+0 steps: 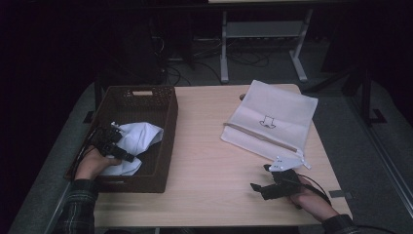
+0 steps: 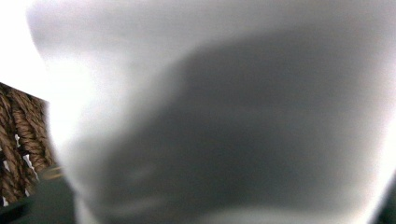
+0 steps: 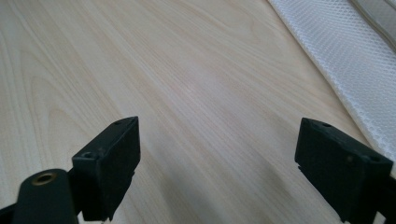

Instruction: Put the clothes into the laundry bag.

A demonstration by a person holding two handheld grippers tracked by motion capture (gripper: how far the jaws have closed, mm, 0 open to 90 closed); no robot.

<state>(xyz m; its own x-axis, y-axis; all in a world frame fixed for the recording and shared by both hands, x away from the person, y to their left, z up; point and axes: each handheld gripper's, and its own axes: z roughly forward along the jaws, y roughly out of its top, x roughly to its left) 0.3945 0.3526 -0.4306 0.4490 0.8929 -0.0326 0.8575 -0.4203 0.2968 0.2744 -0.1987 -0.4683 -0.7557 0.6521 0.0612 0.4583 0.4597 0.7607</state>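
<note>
A brown woven basket (image 1: 168, 141) stands at the table's left side with a crumpled white cloth (image 1: 139, 136) inside it. My left gripper (image 1: 125, 151) reaches into the basket and is pushed against the cloth's near edge. In the left gripper view the cloth (image 2: 210, 116) is a blurred white mass right at the camera, hiding the jaws, with basket weave (image 2: 23, 140) at the left. My right gripper (image 1: 259, 176) rests low over the table's front right. Its jaws (image 3: 217, 154) stand wide apart over bare wood with nothing between them.
A flat white mesh bag (image 1: 270, 119) with a small printed drawing lies at the back right of the light wooden table (image 1: 204, 146); its corner (image 3: 345, 56) is just right of my right gripper. Desk legs and cables stand on the floor beyond the far edge.
</note>
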